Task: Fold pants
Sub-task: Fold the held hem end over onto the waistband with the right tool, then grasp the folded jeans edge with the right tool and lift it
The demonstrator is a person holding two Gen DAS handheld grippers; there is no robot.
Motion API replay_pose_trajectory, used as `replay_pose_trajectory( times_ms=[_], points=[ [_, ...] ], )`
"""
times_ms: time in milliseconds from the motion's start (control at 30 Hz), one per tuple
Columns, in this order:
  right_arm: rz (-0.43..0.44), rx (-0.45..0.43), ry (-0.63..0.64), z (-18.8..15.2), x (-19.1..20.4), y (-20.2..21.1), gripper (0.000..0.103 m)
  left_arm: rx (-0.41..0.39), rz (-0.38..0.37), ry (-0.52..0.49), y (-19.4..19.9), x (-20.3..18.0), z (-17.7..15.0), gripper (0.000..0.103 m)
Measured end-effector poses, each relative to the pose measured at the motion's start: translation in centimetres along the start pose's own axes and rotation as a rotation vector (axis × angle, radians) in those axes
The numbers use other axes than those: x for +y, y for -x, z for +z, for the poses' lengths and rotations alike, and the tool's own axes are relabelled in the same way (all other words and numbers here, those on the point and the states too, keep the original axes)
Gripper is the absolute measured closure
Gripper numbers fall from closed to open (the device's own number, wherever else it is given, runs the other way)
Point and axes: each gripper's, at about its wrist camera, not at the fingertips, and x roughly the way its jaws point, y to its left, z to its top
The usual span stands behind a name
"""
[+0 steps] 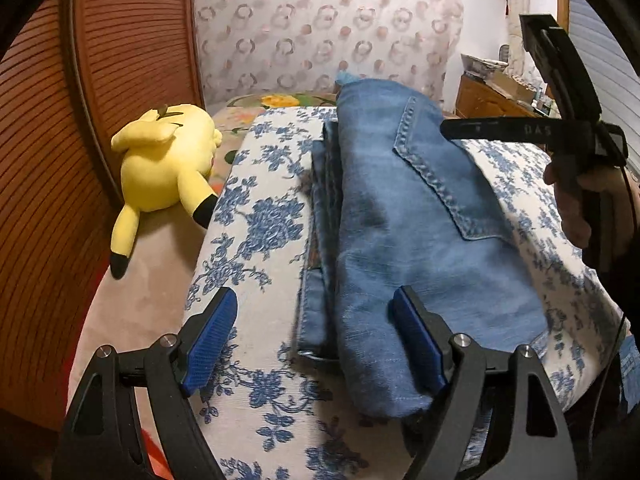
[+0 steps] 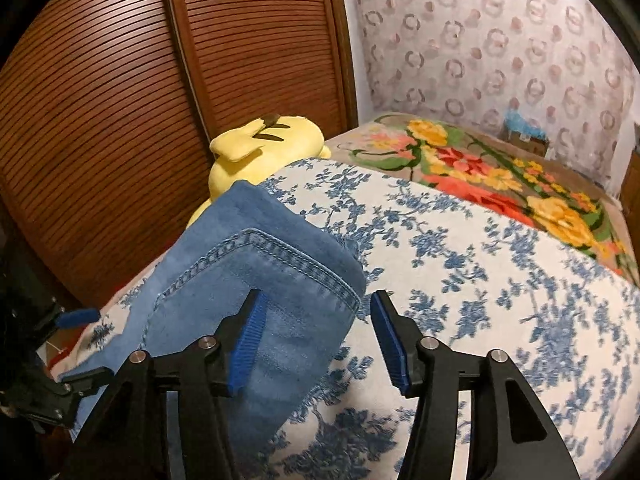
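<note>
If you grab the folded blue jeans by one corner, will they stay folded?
Probably not. The folded blue denim jeans look soft and lie in loose stacked layers, so a lifted corner would likely droop and the layers unfold. Thick denim seems fairly heavy, and it should not slide easily on the flowered cloth.

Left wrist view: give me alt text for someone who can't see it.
Folded jeans lie on a blue-flowered cloth, with the open left gripper straddling their near left edge. A yellow plush toy lies to the left by a slatted wooden door; the right gripper is at right, held in a hand.
</note>
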Motion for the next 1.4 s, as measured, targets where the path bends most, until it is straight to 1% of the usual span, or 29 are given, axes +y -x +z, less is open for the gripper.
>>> replay_pose_trajectory(
  times_ms=[167, 200, 233, 333, 667, 733, 867, 900, 933, 967, 1033, 1067, 1100, 1133, 1233, 1400],
  points=[
    [0.052, 0.037, -0.039, 0.3, -1.0, -2.6, 0.041, -0.001, -0.006, 0.004, -0.1, 0.1, -0.1, 0.022],
    [0.066, 0.043, -0.045, 0.3, -1.2, -3.0, 0.04, 0.0, -0.006, 0.003, -0.1, 0.0, -0.1, 0.022],
    [0.08, 0.05, -0.05, 0.4, -1.3, -3.4, 0.036, 0.0, -0.007, 0.004, -0.2, 0.1, -0.1, 0.022],
    [0.107, 0.072, -0.066, 0.7, -1.9, -5.0, 0.032, 0.005, -0.013, 0.011, -0.4, 0.3, 0.0, 0.021],
    [0.247, 0.12, -0.127, 1.2, -4.4, -8.1, 0.031, 0.011, -0.016, 0.03, -0.8, 0.8, 0.1, 0.02],
    [0.256, 0.133, -0.129, 1.2, -4.6, -8.6, 0.031, 0.011, -0.017, 0.035, -0.9, 0.9, 0.1, 0.02],
    [0.244, 0.139, -0.109, 1.5, -4.4, -9.0, 0.032, 0.015, -0.02, 0.045, -1.1, 1.2, 0.1, 0.02],
    [0.253, 0.141, -0.113, 1.5, -4.5, -9.1, 0.036, 0.016, -0.02, 0.045, -1.2, 1.2, 0.1, 0.02],
    [0.265, 0.144, -0.117, 1.5, -4.5, -9.2, 0.043, 0.017, -0.019, 0.044, -1.2, 1.2, 0.1, 0.02],
    [0.27, 0.142, -0.115, 1.6, -4.4, -9.2, 0.046, 0.018, -0.019, 0.044, -1.3, 1.2, 0.2, 0.02],
    [0.262, 0.135, -0.075, 1.8, -3.9, -8.8, 0.059, 0.022, -0.021, 0.046, -1.3, 1.3, 0.4, 0.02],
    [0.26, 0.13, -0.062, 2.0, -3.6, -8.4, 0.063, 0.024, -0.022, 0.05, -1.3, 1.4, 0.5, 0.02],
    [0.258, 0.121, -0.045, 2.4, -3.3, -8.1, 0.07, 0.023, -0.021, 0.054, -1.3, 1.4, 0.6, 0.02],
    [0.256, 0.111, -0.026, 2.8, -2.9, -7.8, 0.073, 0.02, -0.016, 0.056, -1.2, 1.4, 0.7, 0.02],
    [0.242, 0.086, 0.04, 4.2, -1.4, -7.4, 0.077, 0.007, 0.002, 0.067, -1.1, 1.7, 1.4, 0.02],
    [0.264, 0.071, 0.078, 7.2, 0.5, -8.6, 0.079, -0.025, 0.01, 0.072, -1.2, 2.4, 3.5, 0.02]
  ],
)
